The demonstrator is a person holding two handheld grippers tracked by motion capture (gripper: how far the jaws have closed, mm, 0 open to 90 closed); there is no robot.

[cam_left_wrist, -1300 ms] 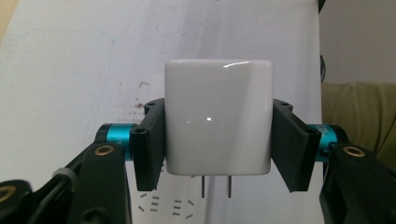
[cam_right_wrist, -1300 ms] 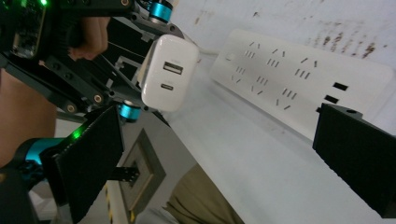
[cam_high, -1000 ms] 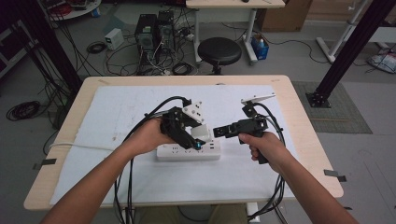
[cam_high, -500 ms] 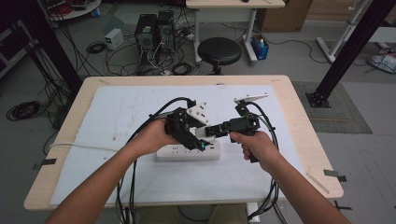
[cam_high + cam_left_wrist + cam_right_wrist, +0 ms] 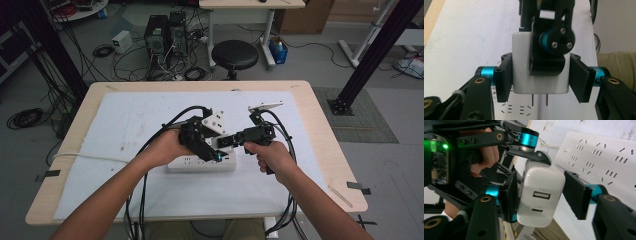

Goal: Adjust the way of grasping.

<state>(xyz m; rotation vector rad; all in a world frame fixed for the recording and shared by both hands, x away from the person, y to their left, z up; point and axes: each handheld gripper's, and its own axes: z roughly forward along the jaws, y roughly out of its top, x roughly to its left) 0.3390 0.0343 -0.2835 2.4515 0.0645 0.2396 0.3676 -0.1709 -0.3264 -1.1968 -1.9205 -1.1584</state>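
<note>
White sheeting (image 5: 125, 125) covers most of a pale wooden table (image 5: 320, 107), with a black stool (image 5: 235, 53), computer towers (image 5: 165, 32) and loose cables on the grey floor beyond. Near the table's middle lies a white power strip (image 5: 202, 163); just above it the left gripper (image 5: 202, 145) and right gripper (image 5: 225, 141) meet. The left gripper view shows a white charger (image 5: 524, 65) with two prongs pointing down at the strip's slots — its left jaw touches the charger, the right stands slightly off. The right gripper view shows the charger's two ports (image 5: 541, 195); here one jaw touches it and the other stands apart, so whether either gripper truly clamps it I cannot tell.
</note>
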